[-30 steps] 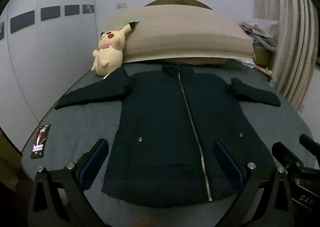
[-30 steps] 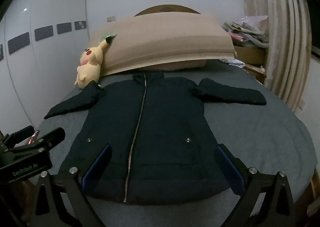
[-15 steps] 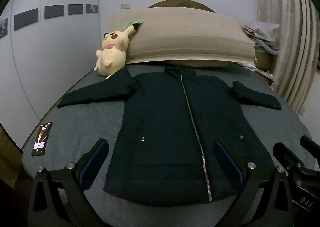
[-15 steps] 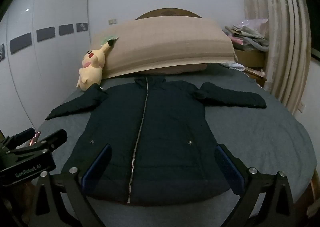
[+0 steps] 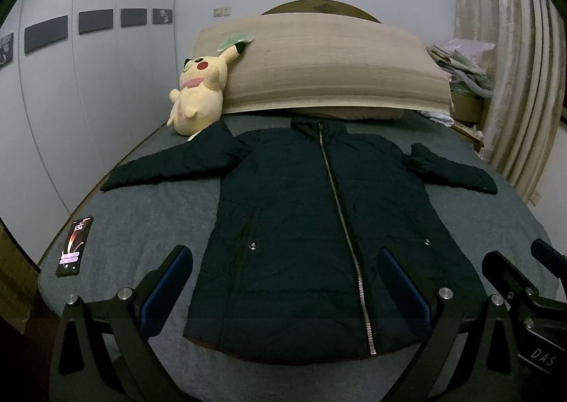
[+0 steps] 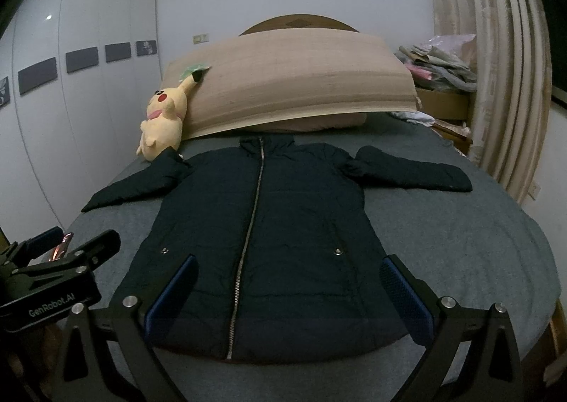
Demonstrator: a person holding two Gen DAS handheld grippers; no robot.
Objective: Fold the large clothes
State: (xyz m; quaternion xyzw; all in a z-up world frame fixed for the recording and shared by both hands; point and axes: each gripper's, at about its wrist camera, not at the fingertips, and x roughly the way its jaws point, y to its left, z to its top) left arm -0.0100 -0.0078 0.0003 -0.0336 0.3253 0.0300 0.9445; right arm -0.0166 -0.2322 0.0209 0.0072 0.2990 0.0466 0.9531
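- Two tools, both wide apart and holding nothing: left tool and right tool hover over the hem end of the jacket, side by side. Nothing's folded yet, so I'd call this the very start, picking a first grab.
- Going left to right: phone sits lit up near the bed's left edge, well clear of the jacket. Worth keeping the fold away from it so it doesn't get swept off.
- Left sleeve is stretched straight out, its shoulder end just beside the plush. I'd take the cuff with the left tool and lay it across the chest first. Pinch the cuff edge only, since puffy fabric slips if you grab too much bulk.
- Jacket body is flat on the grey bed, front up, zipped all the way, collar up by the pillow, hem nearest the tools. Dark, padded, two snap pockets. Looks thick and springy, so my guess is folds will want to pop back open; press them down.
- Right sleeve is out straight too, with a bit of a bunch at the shoulder. Same deal with the right tool, then fold hem up toward collar.
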